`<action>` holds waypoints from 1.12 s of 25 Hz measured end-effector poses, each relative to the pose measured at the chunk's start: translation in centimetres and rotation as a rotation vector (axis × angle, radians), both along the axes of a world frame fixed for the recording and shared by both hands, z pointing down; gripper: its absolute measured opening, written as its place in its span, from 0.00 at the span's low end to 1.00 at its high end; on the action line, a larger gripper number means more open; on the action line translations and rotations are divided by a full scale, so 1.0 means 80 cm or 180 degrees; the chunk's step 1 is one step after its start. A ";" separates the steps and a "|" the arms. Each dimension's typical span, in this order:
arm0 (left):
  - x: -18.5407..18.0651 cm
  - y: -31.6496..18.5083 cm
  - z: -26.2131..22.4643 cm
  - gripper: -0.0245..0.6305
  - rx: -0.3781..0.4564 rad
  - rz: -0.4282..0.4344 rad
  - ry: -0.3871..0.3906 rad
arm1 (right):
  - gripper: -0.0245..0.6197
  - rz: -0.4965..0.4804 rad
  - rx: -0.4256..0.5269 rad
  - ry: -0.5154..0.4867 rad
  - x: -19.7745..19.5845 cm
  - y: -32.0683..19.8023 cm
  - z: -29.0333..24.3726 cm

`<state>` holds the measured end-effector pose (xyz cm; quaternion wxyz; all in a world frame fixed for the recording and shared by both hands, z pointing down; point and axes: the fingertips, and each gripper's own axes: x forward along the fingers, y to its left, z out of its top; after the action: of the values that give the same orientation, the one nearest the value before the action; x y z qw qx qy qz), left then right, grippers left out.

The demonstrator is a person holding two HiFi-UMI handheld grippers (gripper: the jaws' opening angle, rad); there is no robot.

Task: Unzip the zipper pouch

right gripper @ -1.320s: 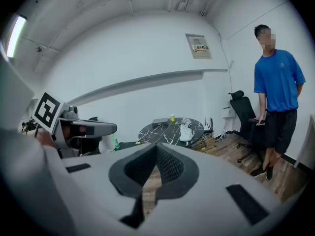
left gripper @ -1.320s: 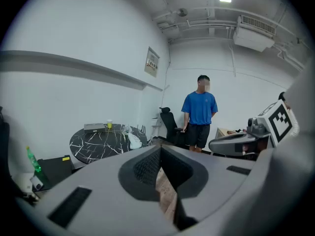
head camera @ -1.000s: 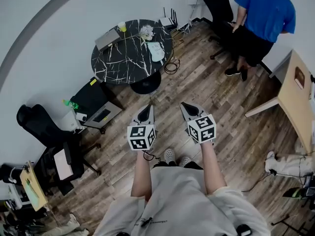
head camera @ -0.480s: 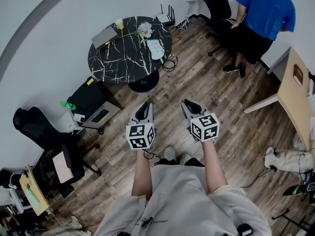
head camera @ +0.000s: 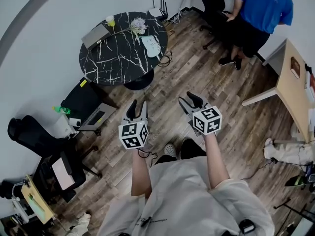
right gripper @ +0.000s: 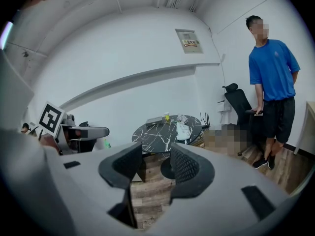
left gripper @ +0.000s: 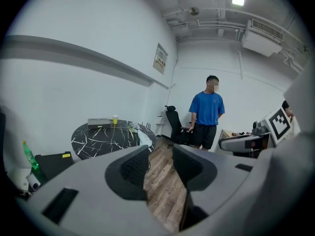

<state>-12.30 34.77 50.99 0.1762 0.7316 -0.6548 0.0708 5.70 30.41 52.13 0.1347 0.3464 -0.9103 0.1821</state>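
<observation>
The person holds both arms out in front, a claw in each hand. The left claw (head camera: 138, 104) has its jaws spread apart. They have just been opening, and only the wood floor (head camera: 231, 122) shows between them. The right claw (head camera: 187, 98) is spread too. Its jaws have also just been opening, and nothing sits between them. Both claws point a little down and hang in the air over the floor, side by side but apart. They touch nothing. One pale shoe (head camera: 170, 152) of the person peeks out below the claws.

To the left, near the wall, there is a black chair (head camera: 27, 132), a green bottle (head camera: 59, 110) and a black box (head camera: 87, 100) with a small yellow tag.

Farther ahead stands a round black table (head camera: 110, 63) with white lines on it. A pale, flat thing that looks like the pouch (head camera: 150, 46) lies on the table near its right edge, well away from both claws. I cannot see its zipper from here. A grey laptop (head camera: 95, 33), shut, lies on the far left side of the table, with a yellow cup (head camera: 111, 21) just beside it.

On the right is a light wood desk (head camera: 290, 90). Farthest away, a second person in a blue shirt (head camera: 263, 6) stands by a black office chair (head camera: 212, 1).
</observation>
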 end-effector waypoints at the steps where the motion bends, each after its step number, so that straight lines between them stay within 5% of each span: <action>1: -0.005 -0.007 0.002 0.28 -0.0010 -0.0009 0.0002 | 0.33 -0.0002 0.0000 0.0009 -0.003 -0.008 0.002; 11: -0.064 -0.123 0.040 0.29 -0.0129 -0.0210 0.0004 | 0.36 -0.0082 -0.0076 0.0020 -0.039 -0.148 0.038; 28: -0.087 -0.534 0.071 0.30 -0.0618 -0.0186 -0.0017 | 0.37 -0.0440 -0.0521 -0.0127 -0.102 -0.561 0.071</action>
<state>-19.24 -7.98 56.67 0.2464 0.6915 -0.6664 0.1307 -2.49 -14.44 57.79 0.1567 0.2669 -0.9166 0.2529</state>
